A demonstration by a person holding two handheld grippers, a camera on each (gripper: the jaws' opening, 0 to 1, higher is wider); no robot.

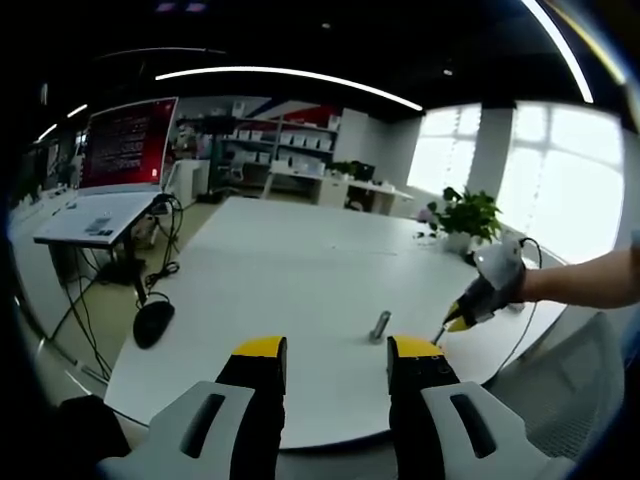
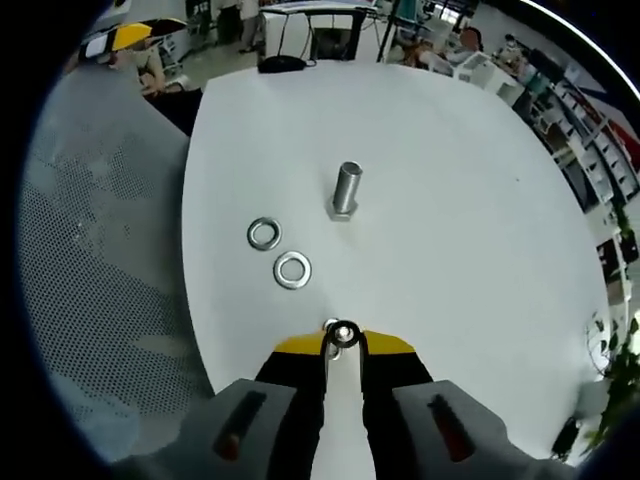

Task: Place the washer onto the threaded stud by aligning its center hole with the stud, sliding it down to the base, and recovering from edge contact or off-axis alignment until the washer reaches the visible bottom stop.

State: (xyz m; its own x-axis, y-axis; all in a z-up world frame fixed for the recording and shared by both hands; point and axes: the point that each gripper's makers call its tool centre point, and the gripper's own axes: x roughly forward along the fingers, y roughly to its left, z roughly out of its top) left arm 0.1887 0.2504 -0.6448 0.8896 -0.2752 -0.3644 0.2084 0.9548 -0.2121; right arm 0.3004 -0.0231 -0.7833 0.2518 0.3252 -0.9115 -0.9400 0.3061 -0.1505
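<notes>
Now washer (image 2: pixel 342 333) pinched in right tool (image 2: pixel 343 345), short of stud (image 2: pixel 346 190).

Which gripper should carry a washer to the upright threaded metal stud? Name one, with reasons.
Right. The right gripper is shut on a small steel washer, with the upright threaded metal stud straight ahead. The left gripper is open.

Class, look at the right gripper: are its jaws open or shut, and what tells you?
Shut. In the right gripper view, the right gripper has its yellow-tipped jaws pinched on a washer, above the white table.
</notes>
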